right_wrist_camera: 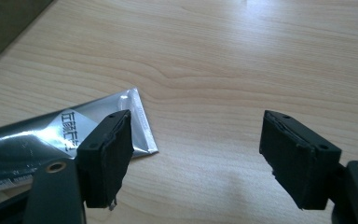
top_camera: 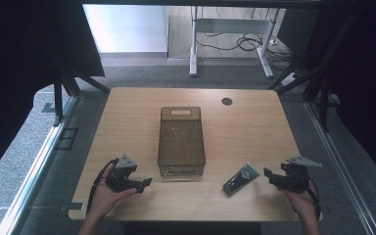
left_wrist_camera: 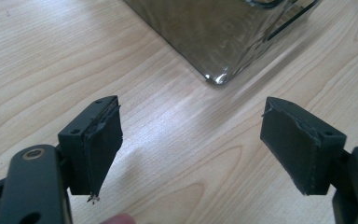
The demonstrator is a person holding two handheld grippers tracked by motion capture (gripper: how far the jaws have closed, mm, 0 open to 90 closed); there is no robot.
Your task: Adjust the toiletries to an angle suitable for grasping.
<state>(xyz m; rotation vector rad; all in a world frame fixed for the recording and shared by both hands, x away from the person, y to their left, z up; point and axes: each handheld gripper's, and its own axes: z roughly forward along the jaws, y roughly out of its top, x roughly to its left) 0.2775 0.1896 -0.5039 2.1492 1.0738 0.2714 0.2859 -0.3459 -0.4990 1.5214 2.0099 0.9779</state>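
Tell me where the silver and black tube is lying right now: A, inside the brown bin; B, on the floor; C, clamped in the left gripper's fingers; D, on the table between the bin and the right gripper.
D: the tube lies flat on the table, right of the brown bin and just left of the open right gripper.

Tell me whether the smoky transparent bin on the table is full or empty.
Empty. In the high view, the smoky transparent plastic bin shows only its bare ribbed floor; the silver and black tube lies outside it on the wooden table.
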